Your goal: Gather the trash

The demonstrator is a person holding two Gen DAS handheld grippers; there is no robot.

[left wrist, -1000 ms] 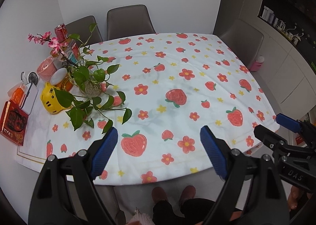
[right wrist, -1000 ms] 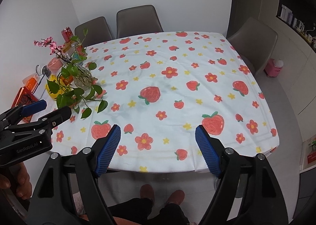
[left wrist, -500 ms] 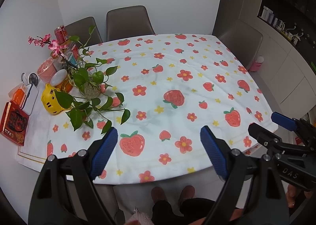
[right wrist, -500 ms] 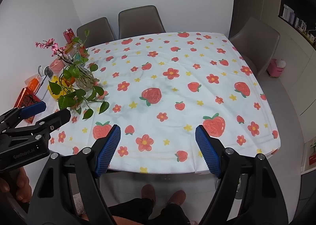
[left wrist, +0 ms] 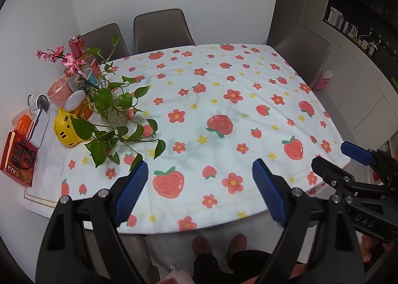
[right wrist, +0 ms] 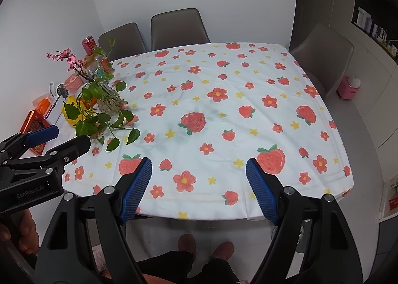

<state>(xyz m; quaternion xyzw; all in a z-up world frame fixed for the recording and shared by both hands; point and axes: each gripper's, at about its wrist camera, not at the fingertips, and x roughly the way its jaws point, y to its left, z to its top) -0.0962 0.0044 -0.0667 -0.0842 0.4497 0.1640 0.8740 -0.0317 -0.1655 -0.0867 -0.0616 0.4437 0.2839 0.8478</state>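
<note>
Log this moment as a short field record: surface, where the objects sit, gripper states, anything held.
surface: table under a strawberry tablecloth
clutter: potted vine, yellow tiger figurine, red can, red box, all along the left edge
left gripper: jaws open, nothing held
right gripper: jaws open, nothing held
chairs: pushed in on the far side

The tablecloth (left wrist: 223, 109) is white, printed with red strawberries, red flowers with yellow centres and small yellow stars. Beside the green-leaved plant (left wrist: 114, 114) stand a yellow tiger-faced figure (left wrist: 65, 129), a pink cup (left wrist: 58, 89), a sprig of pink blossoms (left wrist: 59, 56), a red can (left wrist: 76, 45) and a red box (left wrist: 18, 157) with what may be gold lettering. The chairs (left wrist: 161, 27) behind the plant are grey-brown, and the fingers (left wrist: 131, 192) have blue ribbed pads on black frames.
</note>
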